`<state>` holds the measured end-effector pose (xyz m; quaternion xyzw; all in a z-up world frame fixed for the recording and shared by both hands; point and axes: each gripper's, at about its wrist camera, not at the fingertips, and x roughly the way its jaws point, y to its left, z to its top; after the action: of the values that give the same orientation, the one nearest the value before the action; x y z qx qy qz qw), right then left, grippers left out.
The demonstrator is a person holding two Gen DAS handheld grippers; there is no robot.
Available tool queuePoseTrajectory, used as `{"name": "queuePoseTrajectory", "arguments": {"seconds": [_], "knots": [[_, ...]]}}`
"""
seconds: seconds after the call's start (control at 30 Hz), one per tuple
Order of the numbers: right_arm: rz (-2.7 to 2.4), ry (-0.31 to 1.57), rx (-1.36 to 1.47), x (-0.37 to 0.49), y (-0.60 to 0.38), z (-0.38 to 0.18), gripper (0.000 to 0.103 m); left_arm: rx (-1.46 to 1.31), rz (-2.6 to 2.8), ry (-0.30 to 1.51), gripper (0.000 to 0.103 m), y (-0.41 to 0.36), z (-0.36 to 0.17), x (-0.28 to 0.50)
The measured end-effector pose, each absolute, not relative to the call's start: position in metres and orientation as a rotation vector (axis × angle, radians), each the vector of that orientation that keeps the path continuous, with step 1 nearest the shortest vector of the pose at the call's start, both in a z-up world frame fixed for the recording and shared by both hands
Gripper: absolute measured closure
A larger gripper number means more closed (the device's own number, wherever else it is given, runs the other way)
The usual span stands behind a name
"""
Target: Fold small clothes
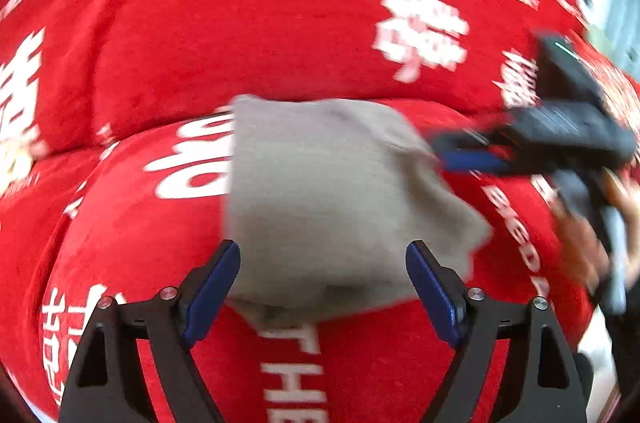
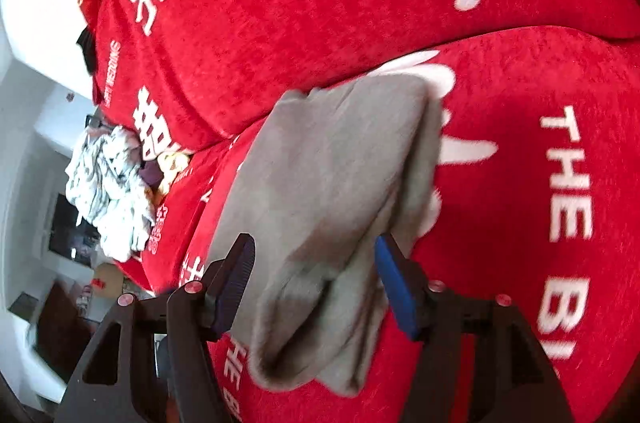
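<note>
Nearest in the left wrist view, the left gripper stands wide open with nothing between its fingers; the near edge of the grey garment lies just ahead of the tips, spanning the gap between them, on the red cushion. In the right wrist view the right gripper is also spread wide, and the same grey garment runs forward through the gap, its layered near end drooping between the fingers without being pinched. The cloth seems already doubled over, so the fold looks partly done.

To do this step well, I would judge that each gripper should close on all layers at an edge or corner rather than on the top ply alone, then carry the cloth over in one level sweep so the edges meet squarely. The soft, rounded cushion gives little support, so pressing down may bunch the fabric; a light pinch and lift seems safer.

Beyond the garment, the right gripper shows at the far right of the left fingers, blurred, just beside the cloth's far corner. Farther off, left of the right fingers, a heap of pale patterned clothes sits against the red back cushion. No basket or other container is visible.
</note>
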<state>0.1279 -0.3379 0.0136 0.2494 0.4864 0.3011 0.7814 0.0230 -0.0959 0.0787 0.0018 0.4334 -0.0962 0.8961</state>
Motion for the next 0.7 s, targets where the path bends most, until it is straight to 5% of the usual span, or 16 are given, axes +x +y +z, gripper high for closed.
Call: {"name": "queuePoseTrajectory", "arguments": {"seconds": [0.13, 0.2, 0.23, 0.5, 0.7], "knots": [[0.677, 0.988, 0.439, 0.097, -0.314, 0.023, 0.037, -0.102, -0.164, 0.967, 0.017, -0.068, 0.059, 0.049], [0.584, 0.988, 0.34, 0.092, -0.302, 0.016, 0.064, -0.106, -0.14, 1.011, 0.017, -0.065, 0.048, 0.058], [0.548, 0.998, 0.297, 0.092, -0.298, 0.012, 0.095, -0.116, -0.13, 1.031, 0.017, -0.062, 0.042, 0.062], [0.475, 1.028, 0.395, 0.077, -0.325, -0.011, 0.096, -0.127, -0.136, 1.096, 0.017, -0.057, 0.027, 0.057], [0.436, 0.876, 0.336, 0.063, -0.327, 0.039, 0.082, -0.083, -0.124, 0.995, 0.017, -0.063, 0.069, 0.075]]}}
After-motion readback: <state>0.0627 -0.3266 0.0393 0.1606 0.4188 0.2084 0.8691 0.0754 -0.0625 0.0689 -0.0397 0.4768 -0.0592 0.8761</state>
